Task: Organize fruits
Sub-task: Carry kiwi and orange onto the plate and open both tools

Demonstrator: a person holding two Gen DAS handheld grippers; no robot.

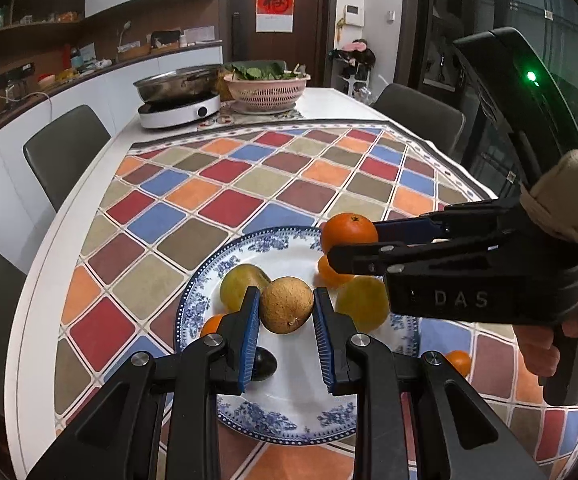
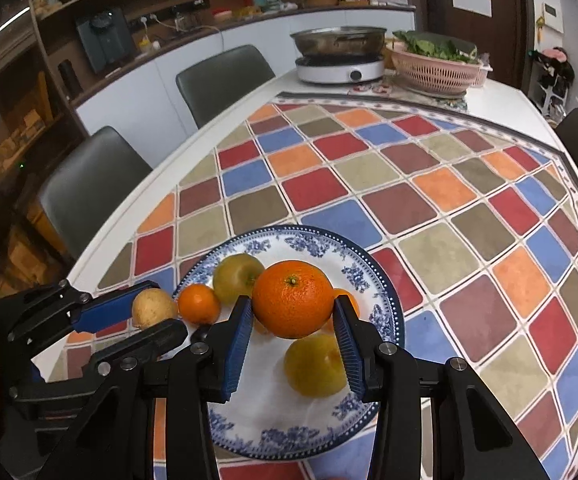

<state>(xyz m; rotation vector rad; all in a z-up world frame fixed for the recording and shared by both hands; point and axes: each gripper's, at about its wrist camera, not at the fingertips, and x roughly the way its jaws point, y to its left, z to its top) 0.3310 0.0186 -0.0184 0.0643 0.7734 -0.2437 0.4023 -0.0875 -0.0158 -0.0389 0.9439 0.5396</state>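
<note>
Currently, left wrist view: left gripper (image 1: 287,312) jaws clenched on a brown russet fruit (image 1: 286,305), held above the blue-and-white plate (image 1: 225,252), presumably for setting down among the yellow-green fruits. Right wrist view: right gripper (image 2: 293,320) jaws clamping a large orange (image 2: 293,305), poised over the same plate on the chequered desk cloth (image 2: 429,200).

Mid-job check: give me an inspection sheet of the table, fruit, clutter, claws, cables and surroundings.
Surface: checkered tablecloth on a white table.
Job's things: blue-patterned plate with two yellow-green fruits and small oranges; a small dark fruit too.
Clutter: induction cooker with pan, pink basket of greens.
Claws: left claw shut on brown fruit; right claw shut on large orange; both above the plate.
Cables: one on the back counter.
Surroundings: grey chairs, counter, shelves, door.
</note>
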